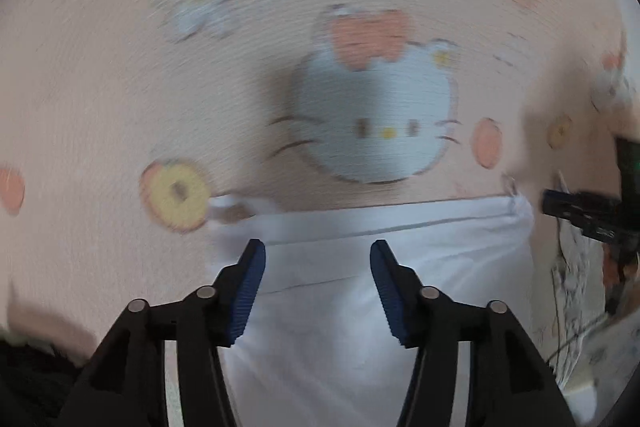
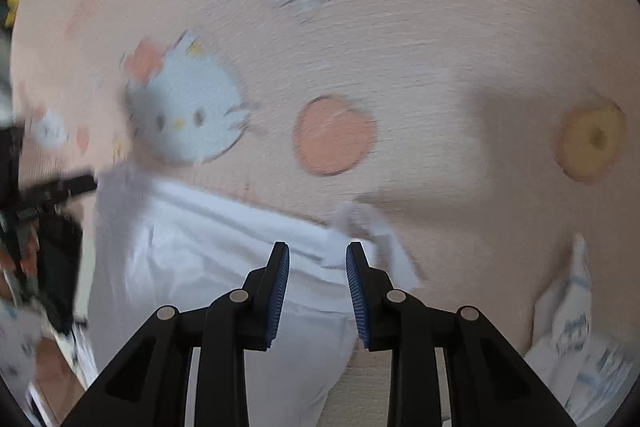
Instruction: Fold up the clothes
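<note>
Left wrist view: your left gripper (image 1: 318, 291) has its jaws spread fairly wide with nothing pinched. The white garment (image 1: 360, 267) lies flat right under and between them, its folded edge just ahead of the tips, on the pink cartoon-cat blanket (image 1: 120, 67). Your right gripper (image 1: 588, 215) shows off to the right of the jaws.

Right wrist view: your right gripper (image 2: 318, 293) has narrower jaws, still parted and empty, over the garment's right edge. It's blurry.
</note>
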{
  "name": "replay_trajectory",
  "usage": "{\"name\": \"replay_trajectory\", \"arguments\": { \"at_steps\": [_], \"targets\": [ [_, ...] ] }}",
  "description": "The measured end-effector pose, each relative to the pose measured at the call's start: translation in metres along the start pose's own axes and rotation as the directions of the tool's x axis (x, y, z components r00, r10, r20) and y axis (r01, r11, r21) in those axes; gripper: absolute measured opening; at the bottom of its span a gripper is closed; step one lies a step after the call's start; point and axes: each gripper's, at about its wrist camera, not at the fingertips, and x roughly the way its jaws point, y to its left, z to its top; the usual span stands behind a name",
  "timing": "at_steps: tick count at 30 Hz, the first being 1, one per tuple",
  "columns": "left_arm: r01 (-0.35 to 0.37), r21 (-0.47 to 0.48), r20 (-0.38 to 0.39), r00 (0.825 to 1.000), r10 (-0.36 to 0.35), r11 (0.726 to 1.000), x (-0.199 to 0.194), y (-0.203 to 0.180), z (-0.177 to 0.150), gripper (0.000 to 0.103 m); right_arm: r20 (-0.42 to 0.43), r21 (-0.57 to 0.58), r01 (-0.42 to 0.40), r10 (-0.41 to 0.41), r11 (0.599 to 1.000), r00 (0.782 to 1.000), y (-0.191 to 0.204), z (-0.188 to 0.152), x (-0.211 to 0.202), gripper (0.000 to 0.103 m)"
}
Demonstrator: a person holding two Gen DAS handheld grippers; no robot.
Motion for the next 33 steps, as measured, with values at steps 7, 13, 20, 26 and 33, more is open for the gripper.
{"name": "replay_trajectory", "arguments": {
  "at_steps": [7,13,20,26,33],
  "targets": [
    [0.009,0.075,-0.075,0.997,-0.004,0.997,0.020,-0.036,0.016,0.052,-0.147,-0.098,-0.014,-0.001,0.995,0.989,0.024,0.009,0.055,0.028],
    [-0.037,0.156,-0.177,0.982,0.065,0.987,0.068,-0.029,0.018,0.052,-0.122,-0.238,0.084,-0.115,0.968,0.986,0.022,0.008,0.068,0.028],
    [0.003,0.216,-0.189,0.981,0.038,0.976,0.073,-0.019,0.011,0.052,-0.101,-0.366,0.105,-0.151,0.925,0.983,0.027,-0.004,0.060,0.028],
    [-0.021,0.382,-0.195,0.975,0.103,0.924,0.079,-0.037,0.005,0.052,-0.119,-0.420,0.096,-0.160,0.903,0.980,0.022,-0.013,0.059,0.029],
    [-0.054,0.483,-0.190,0.968,0.165,0.874,0.087,-0.044,0.005,0.054,-0.105,-0.418,0.111,-0.170,0.902,0.980,0.015,-0.018,0.056,0.039]
  ]
}}
